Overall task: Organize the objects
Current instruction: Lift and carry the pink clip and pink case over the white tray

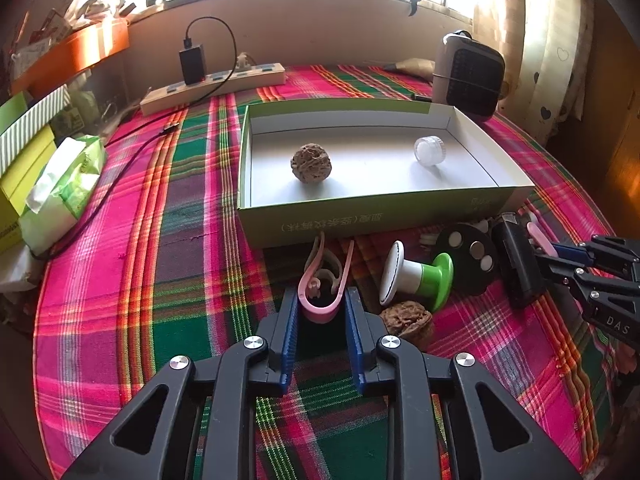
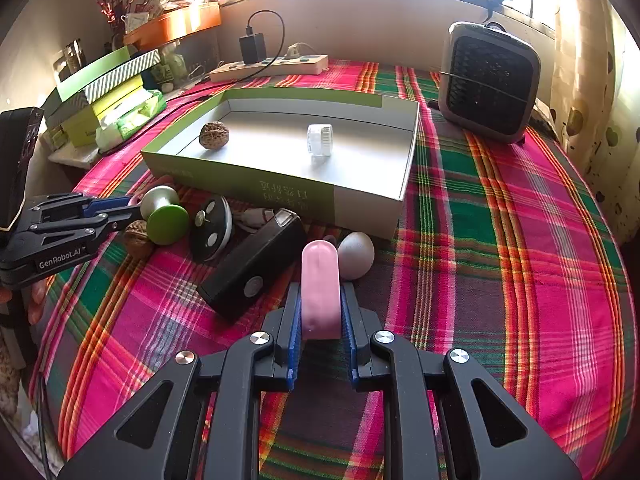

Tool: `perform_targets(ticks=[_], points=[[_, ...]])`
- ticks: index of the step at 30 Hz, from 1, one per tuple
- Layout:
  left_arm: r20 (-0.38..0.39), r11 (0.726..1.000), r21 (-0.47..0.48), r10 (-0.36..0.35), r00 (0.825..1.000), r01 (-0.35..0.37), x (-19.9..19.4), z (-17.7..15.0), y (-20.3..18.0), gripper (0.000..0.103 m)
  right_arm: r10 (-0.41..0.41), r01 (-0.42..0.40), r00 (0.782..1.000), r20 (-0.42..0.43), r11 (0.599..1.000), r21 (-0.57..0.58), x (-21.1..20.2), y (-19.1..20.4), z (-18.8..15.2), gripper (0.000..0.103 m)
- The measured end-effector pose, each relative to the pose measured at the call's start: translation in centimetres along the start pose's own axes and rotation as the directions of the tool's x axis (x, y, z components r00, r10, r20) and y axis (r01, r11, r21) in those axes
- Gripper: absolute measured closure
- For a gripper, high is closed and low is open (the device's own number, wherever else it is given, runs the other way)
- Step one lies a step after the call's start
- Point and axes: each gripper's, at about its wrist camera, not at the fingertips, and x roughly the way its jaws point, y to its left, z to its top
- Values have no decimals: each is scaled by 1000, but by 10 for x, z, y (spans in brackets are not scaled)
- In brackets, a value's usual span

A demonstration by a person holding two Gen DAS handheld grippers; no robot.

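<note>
A green box (image 1: 376, 216) (image 2: 240, 184) with a white inside holds a walnut (image 1: 311, 162) (image 2: 214, 135) and a clear small jar (image 1: 429, 151) (image 2: 320, 140). My left gripper (image 1: 322, 300) is shut on a pink clip (image 1: 323, 288) in front of the box. My right gripper (image 2: 320, 300) is shut on a pink rounded case (image 2: 320, 288). Loose on the cloth lie a green-and-white stamp (image 1: 416, 276) (image 2: 164, 216), a second walnut (image 1: 408, 320) (image 2: 138, 238), a black disc (image 1: 468, 256) (image 2: 210, 232), a black block (image 1: 518, 264) (image 2: 256, 268) and a grey egg (image 2: 356, 254).
A plaid cloth (image 1: 160, 280) covers the table. A power strip (image 1: 216, 88) with a charger lies at the back left, a small heater (image 1: 468, 76) (image 2: 488, 80) at the back right. Stacked boxes and a tissue pack (image 1: 60, 192) stand at the left edge.
</note>
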Motion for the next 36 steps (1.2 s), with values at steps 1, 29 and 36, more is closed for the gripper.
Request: perform_targets(ticks=[1, 29, 36], points=[[0, 1000, -3, -2, 1000, 2, 1, 1, 0, 82, -2, 2, 1000, 0, 1000, -1, 0, 0, 0, 84], [6, 999, 18, 31, 1000, -31, 10, 11, -3, 82, -24, 24, 1000, -2, 1000, 4, 3, 3, 2, 84], [6, 1000, 5, 23, 1000, -24, 9, 12, -2, 82, -24, 24, 1000, -2, 1000, 6, 3, 3, 2, 84]])
